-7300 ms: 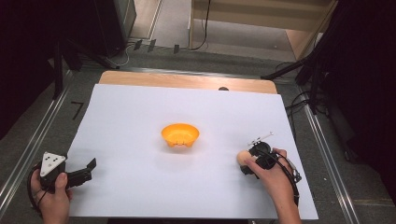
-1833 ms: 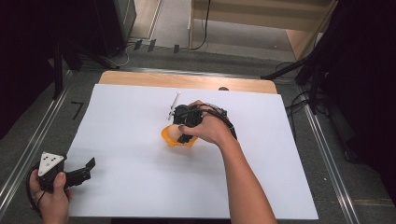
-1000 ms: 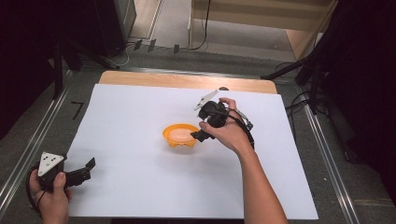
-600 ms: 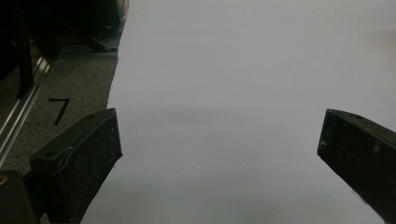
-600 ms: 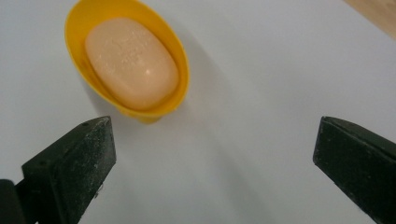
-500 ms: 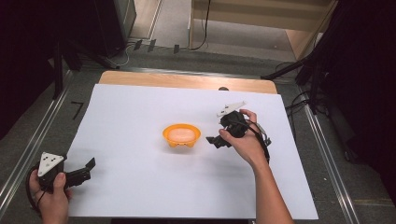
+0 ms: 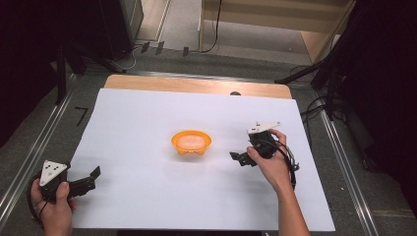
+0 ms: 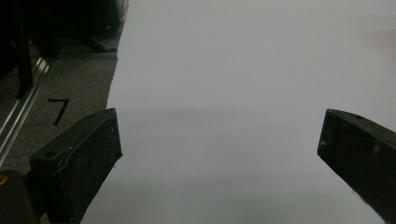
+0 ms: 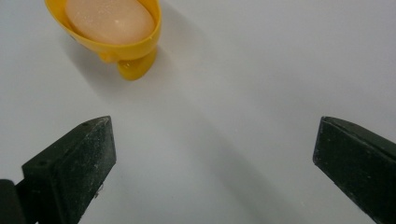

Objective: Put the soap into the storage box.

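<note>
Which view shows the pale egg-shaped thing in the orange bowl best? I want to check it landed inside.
The right gripper view: the egg appears large, lying inside the orange bowl. The high view shows it small and pale. The left gripper view faces white paper.

One mark to read: a black "7"-like sign (image 8: 59, 108) on the grey floor strip (image 8: 70, 93), left of my frame. Nothing else legible.

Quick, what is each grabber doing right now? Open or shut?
Left gripper: jaws open, holding nothing.
Right gripper: jaws open, holding nothing.
</note>
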Demonstrator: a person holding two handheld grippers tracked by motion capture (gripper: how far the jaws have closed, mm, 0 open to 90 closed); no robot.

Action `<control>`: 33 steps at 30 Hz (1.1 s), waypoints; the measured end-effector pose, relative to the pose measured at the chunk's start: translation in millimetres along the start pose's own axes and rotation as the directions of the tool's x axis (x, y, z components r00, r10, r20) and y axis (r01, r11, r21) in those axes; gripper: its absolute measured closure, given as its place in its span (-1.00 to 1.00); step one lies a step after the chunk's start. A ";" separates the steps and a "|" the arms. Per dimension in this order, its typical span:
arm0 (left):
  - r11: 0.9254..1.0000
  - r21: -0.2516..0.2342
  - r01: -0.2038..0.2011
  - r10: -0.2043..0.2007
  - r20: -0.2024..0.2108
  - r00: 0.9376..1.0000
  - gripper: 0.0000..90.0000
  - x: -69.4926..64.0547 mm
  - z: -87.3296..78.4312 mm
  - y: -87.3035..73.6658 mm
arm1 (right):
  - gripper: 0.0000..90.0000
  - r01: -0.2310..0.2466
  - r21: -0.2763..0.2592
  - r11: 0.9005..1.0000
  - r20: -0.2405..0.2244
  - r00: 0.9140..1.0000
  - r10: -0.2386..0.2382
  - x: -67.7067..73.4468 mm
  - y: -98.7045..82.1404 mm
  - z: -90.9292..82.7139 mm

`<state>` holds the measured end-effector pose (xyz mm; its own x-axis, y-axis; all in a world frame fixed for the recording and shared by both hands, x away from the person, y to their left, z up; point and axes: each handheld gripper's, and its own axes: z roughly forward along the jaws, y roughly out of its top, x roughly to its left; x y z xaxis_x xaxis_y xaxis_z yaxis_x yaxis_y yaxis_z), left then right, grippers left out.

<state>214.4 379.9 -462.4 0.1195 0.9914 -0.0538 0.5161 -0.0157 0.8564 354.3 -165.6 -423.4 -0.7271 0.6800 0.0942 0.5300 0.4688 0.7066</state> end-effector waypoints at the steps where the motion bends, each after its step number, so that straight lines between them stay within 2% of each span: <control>1: 1.000 0.001 0.000 0.000 0.001 1.000 -1.00 0.0 0.1 0.0 | -1.00 -0.005 0.005 1.000 -0.001 1.000 0.005 -1.0 -3.6 -1.9; 4: 1.000 -0.002 -0.002 0.002 -0.001 1.000 -1.00 -0.1 -0.4 -0.2 | -1.00 -0.031 -0.013 0.999 0.010 0.999 0.031 -4.3 -15.4 -8.1; 5: 1.000 -0.003 -0.005 0.005 -0.002 1.000 -1.00 -0.2 -0.4 -0.2 | -1.00 -0.048 -0.019 0.999 0.017 0.999 0.048 -6.9 -24.7 -12.4; 9: 1.000 -0.008 -0.005 0.005 -0.003 1.000 -1.00 -0.5 -0.5 -0.4 | -1.00 -0.077 -0.028 0.997 0.006 0.997 0.077 -10.4 -36.5 -17.3; 10: 1.000 -0.006 -0.005 0.005 -0.003 1.000 -1.00 -0.4 -0.5 -0.3 | -1.00 -0.083 -0.034 0.996 0.022 0.996 0.084 -11.1 -42.5 -21.0; 13: 1.000 -0.006 -0.002 0.002 -0.003 1.000 -1.00 -0.2 -0.6 -0.4 | -1.00 -0.106 -0.052 0.993 0.032 0.994 0.108 -12.5 -51.8 -27.8; 19: 1.000 -0.006 -0.005 0.005 -0.004 1.000 -1.00 -0.4 -0.9 -0.4 | -1.00 -0.131 -0.092 0.987 0.050 0.989 0.136 -14.0 -69.2 -42.1; 33: 1.000 -0.007 -0.011 0.011 -0.011 1.000 -1.00 -1.7 -0.6 -0.4 | -1.00 -0.185 -0.143 0.972 0.084 0.977 0.199 -21.1 -106.6 -68.3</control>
<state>213.5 378.3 -462.3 0.1157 0.9925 -0.0389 0.5087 -0.0256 0.8606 283.3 -268.4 -452.8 -0.5683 0.8043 0.1736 0.5877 0.2490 0.7698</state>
